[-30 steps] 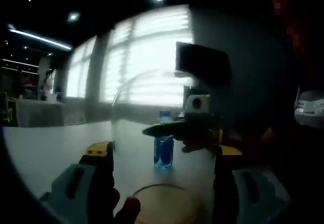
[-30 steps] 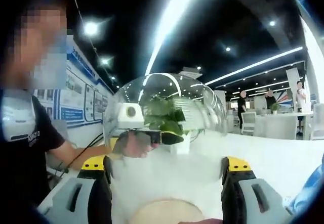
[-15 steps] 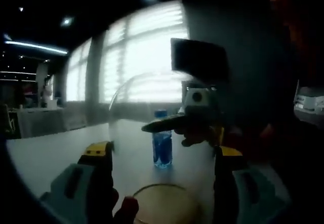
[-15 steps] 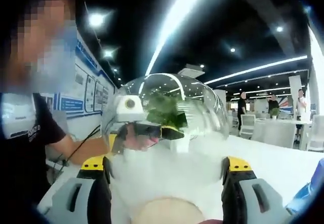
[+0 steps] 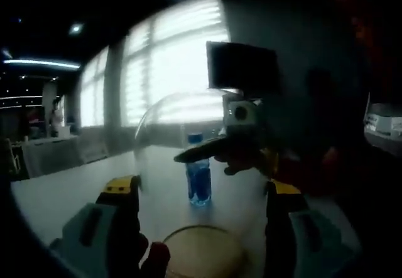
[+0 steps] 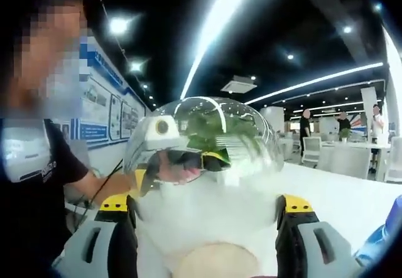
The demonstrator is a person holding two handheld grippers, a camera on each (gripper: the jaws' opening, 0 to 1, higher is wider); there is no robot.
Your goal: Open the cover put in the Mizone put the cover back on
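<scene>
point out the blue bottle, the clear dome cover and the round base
blue bottle (image 5: 200, 184), left gripper view, its body
clear dome cover (image 6: 207, 137), right gripper view, its curved wall
round base (image 5: 204, 250), left gripper view, its top face

1. The left gripper holds its jaws wide apart around the clear dome cover.
2. A blue Mizone bottle stands upright on the white table, seen through the dome.
3. The right gripper reaches in from the right, above the bottle.

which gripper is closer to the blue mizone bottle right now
Right. In the right gripper view the bottle looms large at the edge, just beside the right gripper. From the left gripper it stands small and far, beyond the clear cover.
</scene>
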